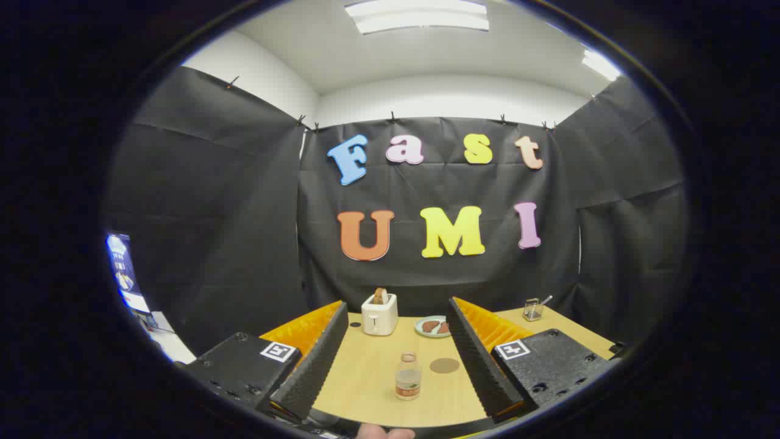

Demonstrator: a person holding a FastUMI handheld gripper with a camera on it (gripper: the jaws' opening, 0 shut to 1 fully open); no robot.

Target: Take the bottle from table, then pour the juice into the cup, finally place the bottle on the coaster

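A small clear bottle with a label band stands upright on the wooden table, between my two fingers and nearer their base than their tips. My gripper is open wide, and neither finger touches the bottle. A round brown coaster lies flat just right of the bottle and a little beyond it, close to the right finger. A small glass cup with a thin stick in it stands at the table's far right, beyond the right finger.
A white toaster with a slice of bread in it stands at the table's far edge, ahead of the fingertips. A plate of food lies to its right. A screen glows off to the left. Part of a hand shows below the fingers.
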